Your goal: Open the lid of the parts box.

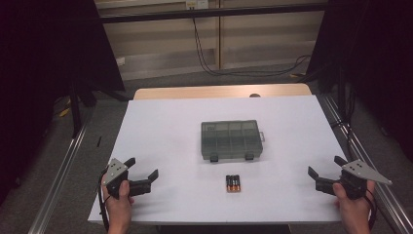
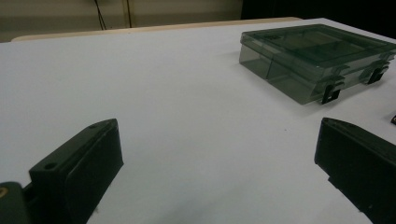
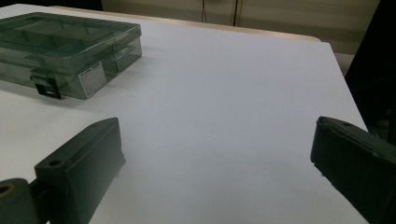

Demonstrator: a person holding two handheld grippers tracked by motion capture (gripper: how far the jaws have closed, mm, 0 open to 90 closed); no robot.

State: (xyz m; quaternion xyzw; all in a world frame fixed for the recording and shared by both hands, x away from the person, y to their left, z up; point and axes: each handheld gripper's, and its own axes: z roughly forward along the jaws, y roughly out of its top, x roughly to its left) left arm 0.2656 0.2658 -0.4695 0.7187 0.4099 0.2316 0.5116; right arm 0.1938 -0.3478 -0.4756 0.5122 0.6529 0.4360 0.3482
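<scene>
Nothing looked started: the smoky translucent plastic compartment box [image 1: 231,140] sat latched at the white tabletop's [image 1: 165,131] centre, the small pack of batteries [image 1: 233,183] at its six o'clock. The left gripper [image 1: 144,176] at eight o'clock and right gripper [image 1: 325,168] at four o'clock rested with jaws spread wide, empty.

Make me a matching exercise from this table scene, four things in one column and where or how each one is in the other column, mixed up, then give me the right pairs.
Things
1. clear grey plastic compartment box with black latches
2. small pack of black and orange batteries
3. left gripper
4. right gripper

Places or states
A. jaws open, near the table's right edge
B. lid shut, at the middle of the white table
C. jaws open, near the table's front left corner
D. lying flat just in front of the box, nearer the person

Pairs: 1-B, 2-D, 3-C, 4-A
</scene>
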